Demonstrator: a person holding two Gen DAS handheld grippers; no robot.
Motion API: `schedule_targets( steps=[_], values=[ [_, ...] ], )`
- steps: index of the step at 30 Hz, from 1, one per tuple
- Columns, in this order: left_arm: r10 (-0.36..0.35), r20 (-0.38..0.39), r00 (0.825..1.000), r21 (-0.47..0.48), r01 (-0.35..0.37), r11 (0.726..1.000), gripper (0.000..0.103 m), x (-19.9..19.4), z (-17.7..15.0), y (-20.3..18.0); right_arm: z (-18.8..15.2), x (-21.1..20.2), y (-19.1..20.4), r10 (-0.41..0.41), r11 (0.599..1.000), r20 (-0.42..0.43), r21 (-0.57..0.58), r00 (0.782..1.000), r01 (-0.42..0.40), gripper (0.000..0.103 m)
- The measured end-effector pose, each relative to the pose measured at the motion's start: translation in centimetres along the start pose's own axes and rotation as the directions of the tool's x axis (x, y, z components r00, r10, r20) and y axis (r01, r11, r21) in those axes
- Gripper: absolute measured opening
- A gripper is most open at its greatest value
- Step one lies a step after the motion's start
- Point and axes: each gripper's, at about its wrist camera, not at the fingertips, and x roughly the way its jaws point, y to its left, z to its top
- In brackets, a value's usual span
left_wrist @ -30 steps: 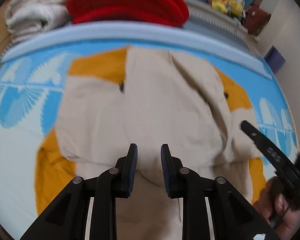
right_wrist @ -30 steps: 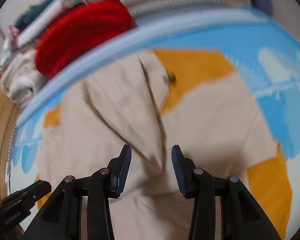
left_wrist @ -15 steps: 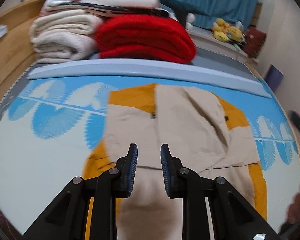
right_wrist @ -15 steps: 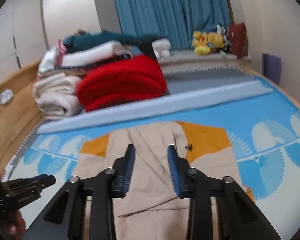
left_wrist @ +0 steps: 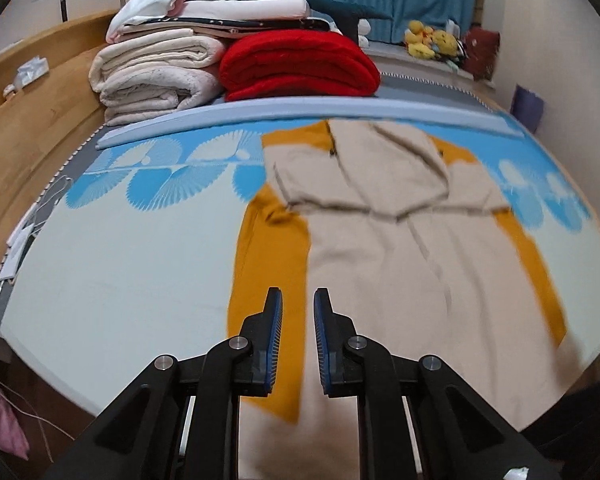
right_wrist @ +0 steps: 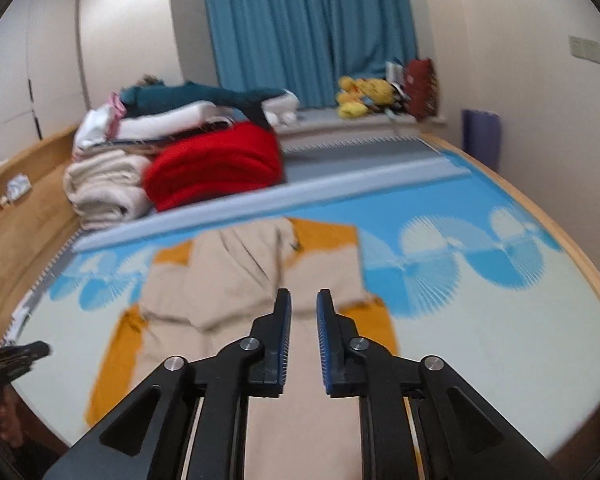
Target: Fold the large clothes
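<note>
Soft even light, motion-blurred (fisheye-bent edges).

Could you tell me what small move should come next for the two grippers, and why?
Probably lower both to the garment's near hem and grip it. The left gripper and right gripper hang above it, jaws closing on nothing, while the top is already folded in and the long lower part lies flat, unfolded.

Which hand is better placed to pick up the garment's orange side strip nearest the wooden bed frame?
Left. The left tool, closing on nothing, sits over that orange strip; the right tool, also closing empty, is over the beige middle.
</note>
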Motion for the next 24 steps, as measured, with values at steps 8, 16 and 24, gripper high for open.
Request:
schedule_targets(
  steps=[8,16,24],
  values=[
    [-0.12,-0.16,0.98,-0.15,0.096,0.984,0.008,4.0,-4.7,3.6,-7.8,0.5,-4.4,-0.117,0.991,-0.097,0.05,0.988,0.123,0.017],
    [-0.251,-0.223,0.942,-0.466,0.123,0.876,0.008,7.1,-6.1,10.2,-9.3,3.2,-7.8,-0.103,0.979,-0.219,0.151,0.97,0.137,0.02],
    [-0.265,-0.332,0.906,-0.64,-0.009,0.769,0.016,9.9,-9.5,13.9,-14.2,8.0,-11.7,-0.082,0.94,-0.499,0.247,0.862,0.233,0.032]
  ],
)
